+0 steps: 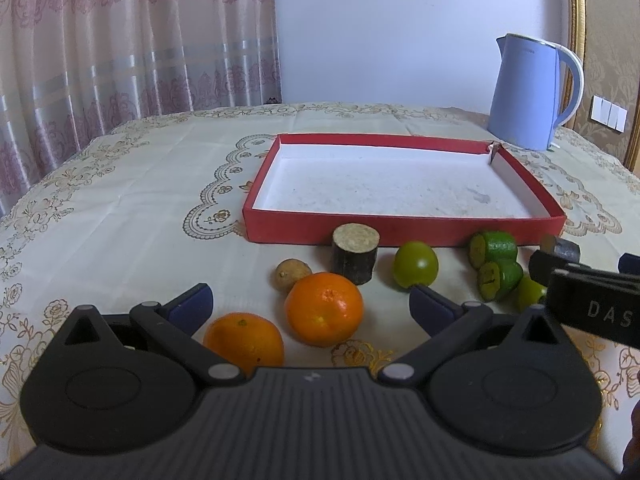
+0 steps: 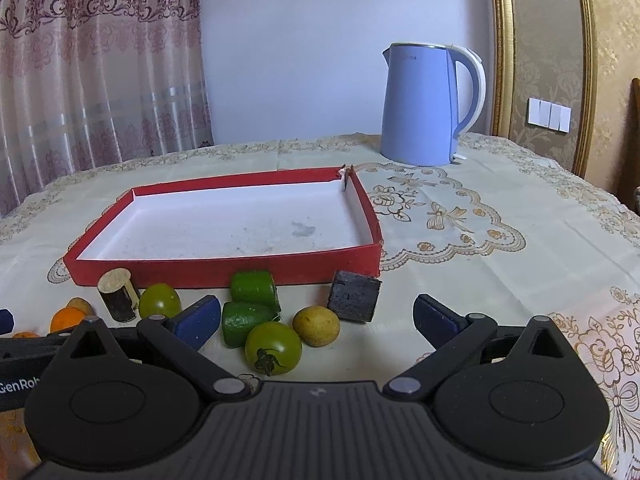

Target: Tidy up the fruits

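An empty red box lid with a white floor (image 1: 400,228) (image 2: 224,268) lies on the table. Fruit lines its near side. In the left wrist view my left gripper (image 1: 310,306) is open, its fingers either side of two oranges (image 1: 324,308) (image 1: 244,342), with a small brown fruit (image 1: 292,274), a cork-topped dark cylinder (image 1: 355,258), a green tomato (image 1: 415,264) and green cut pieces (image 1: 494,248) beyond. In the right wrist view my right gripper (image 2: 316,320) is open above a green tomato (image 2: 274,346), a yellowish fruit (image 2: 316,326), green pieces (image 2: 254,288) and a dark cube (image 2: 354,296).
A light blue electric kettle (image 1: 528,92) (image 2: 424,104) stands behind the box at the back right. The embroidered tablecloth (image 1: 120,200) (image 2: 500,240) stretches to the left and right of the box. Curtains hang behind the table's far left edge.
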Available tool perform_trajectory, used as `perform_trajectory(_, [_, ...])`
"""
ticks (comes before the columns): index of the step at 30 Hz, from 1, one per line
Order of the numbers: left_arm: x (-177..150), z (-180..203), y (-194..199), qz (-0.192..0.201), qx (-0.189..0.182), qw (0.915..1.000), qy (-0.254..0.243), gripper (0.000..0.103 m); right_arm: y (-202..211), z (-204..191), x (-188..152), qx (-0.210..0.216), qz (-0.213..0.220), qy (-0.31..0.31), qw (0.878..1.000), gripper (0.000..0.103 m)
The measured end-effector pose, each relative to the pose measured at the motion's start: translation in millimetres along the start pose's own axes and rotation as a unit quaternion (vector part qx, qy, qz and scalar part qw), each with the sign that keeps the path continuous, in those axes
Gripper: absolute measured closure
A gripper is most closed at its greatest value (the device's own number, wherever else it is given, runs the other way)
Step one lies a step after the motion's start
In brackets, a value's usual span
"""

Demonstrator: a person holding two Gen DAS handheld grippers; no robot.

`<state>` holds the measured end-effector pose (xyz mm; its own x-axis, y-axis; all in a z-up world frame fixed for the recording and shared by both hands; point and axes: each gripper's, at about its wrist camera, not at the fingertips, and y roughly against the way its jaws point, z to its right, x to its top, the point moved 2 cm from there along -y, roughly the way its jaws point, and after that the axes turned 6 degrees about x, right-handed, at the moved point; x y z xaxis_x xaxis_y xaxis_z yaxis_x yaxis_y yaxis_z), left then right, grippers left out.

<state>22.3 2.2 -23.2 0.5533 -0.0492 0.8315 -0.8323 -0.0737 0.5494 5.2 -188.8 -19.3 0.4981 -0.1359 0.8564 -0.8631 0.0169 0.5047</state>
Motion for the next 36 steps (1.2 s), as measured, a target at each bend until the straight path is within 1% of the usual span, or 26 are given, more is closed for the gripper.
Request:
perform_trajectory(15, [-0.3,-2.1,-4.6,-0.002,-0.005,1.0000,0.006,0.000,-1.9,-4.6,-2.6,-0.006,0.002,0.020,1.000,0.000])
perform_trajectory(20, [-1.3,-1.5,-7.2,-0.005,-0.004,1.0000,0.005,0.000,6.3,-2.9,-1.5,0.007,0.028,0.023,0.999,0.000])
perform_trajectory(23, [-1.1,-1.7,-7.7,-0.005,-0.005,1.0000,0.004,0.000,7.4,-3.2,0.8,0.012,0.032,0.026,0.999,0.000])
perform_trajectory(27, [-1.0,-1.2,-9.0,-0.003,-0.003,1.0000,0.001,0.000,8.8,0.9,2.8,0.014,0.042,0.011,0.999,0.000])
perform_trajectory(32, [-0.8,-0.4,-10.2,-0.004,-0.005,1.0000,0.000,0.000,3.6,1.1,1.9,0.010,0.031,0.015,0.999,0.000])
perform_trajectory(36, [-1.2,0.0,-10.4,-0.004,-0.008,1.0000,0.000,0.000,1.7,2.4,0.5,0.014,0.027,0.010,0.999,0.000])
